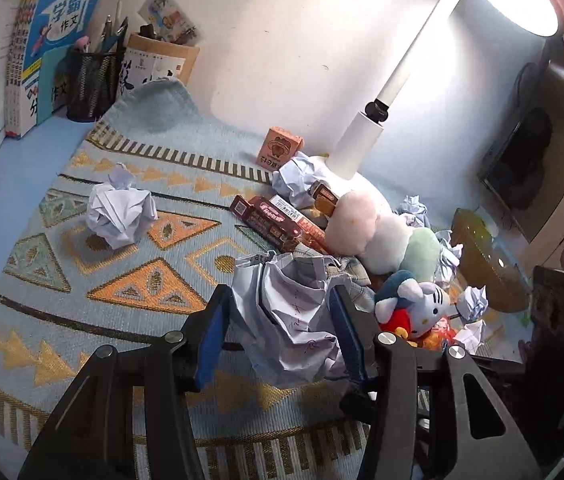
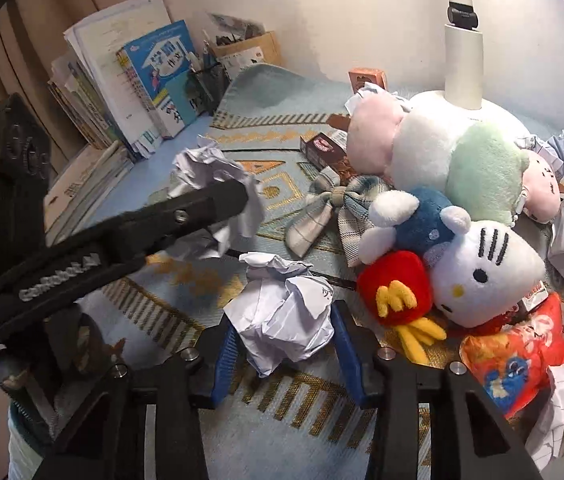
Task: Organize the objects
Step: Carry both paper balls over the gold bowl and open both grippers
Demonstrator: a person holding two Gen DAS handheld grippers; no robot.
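Crumpled paper, light and springy, is pinched across its middle by each half-closed gripper, one paper ball (image 1: 289, 320) in the left gripper (image 1: 282, 320), another ball (image 2: 282, 320) in the right gripper (image 2: 282, 332), near the mat's (image 1: 82, 208) front edge, where a gentle squeeze is judged enough.

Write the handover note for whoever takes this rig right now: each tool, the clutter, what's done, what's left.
Left tool: shut on a crumpled paper ball.
Right tool: shut on another paper ball.
Clutter: one loose paper wad on the patterned mat; more wads, snack boxes and plush toys heaped by the lamp base.
Done: two balls gripped.
Left: bin those, clear the other wads, sort toys and boxes.
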